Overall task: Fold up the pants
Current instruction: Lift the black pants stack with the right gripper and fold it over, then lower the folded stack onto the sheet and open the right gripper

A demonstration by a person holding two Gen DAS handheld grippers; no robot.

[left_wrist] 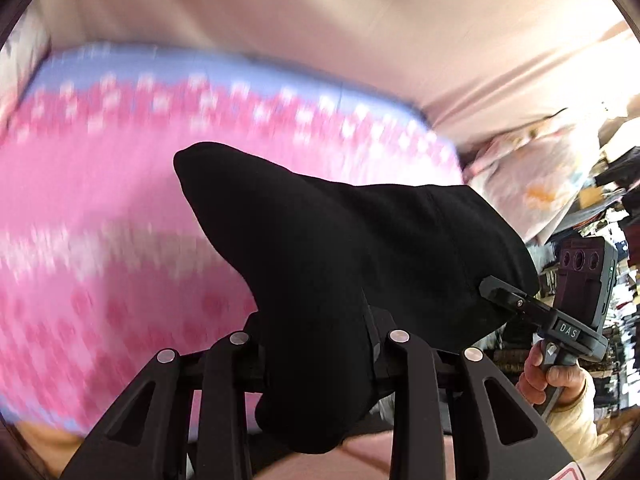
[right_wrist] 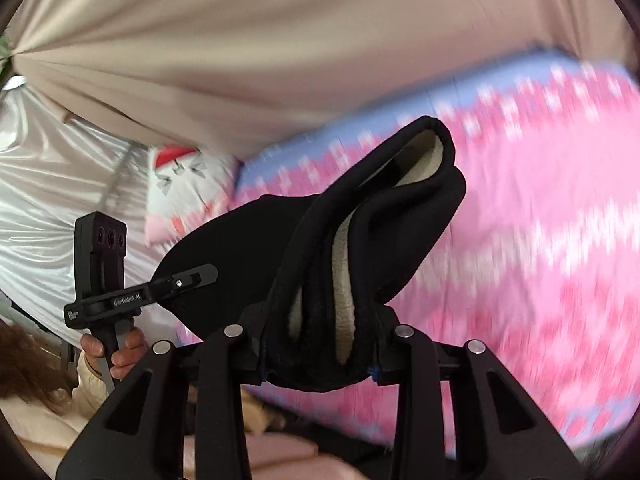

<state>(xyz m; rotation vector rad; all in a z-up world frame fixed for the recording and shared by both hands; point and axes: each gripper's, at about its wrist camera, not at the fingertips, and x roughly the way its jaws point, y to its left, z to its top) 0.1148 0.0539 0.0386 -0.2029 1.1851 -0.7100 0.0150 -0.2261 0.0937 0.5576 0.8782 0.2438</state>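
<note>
The black pants (left_wrist: 340, 248) hang in the air between both grippers, above a pink and blue patterned bed cover (left_wrist: 100, 200). My left gripper (left_wrist: 320, 344) is shut on a bunch of the black fabric. My right gripper (right_wrist: 320, 344) is shut on the waistband end of the pants (right_wrist: 360, 240), where a cream fleece lining shows. The right gripper also shows in the left wrist view (left_wrist: 516, 300), pinching the far edge of the pants. The left gripper shows in the right wrist view (right_wrist: 188, 278), pinching the other edge. The background is motion-blurred.
The bed cover (right_wrist: 540, 220) fills the space under the pants. A beige curtain (right_wrist: 260, 52) hangs behind. A white and pink pillow (right_wrist: 180, 188) lies at the bed's far corner. Cluttered shelves (left_wrist: 600, 200) stand at the right of the left wrist view.
</note>
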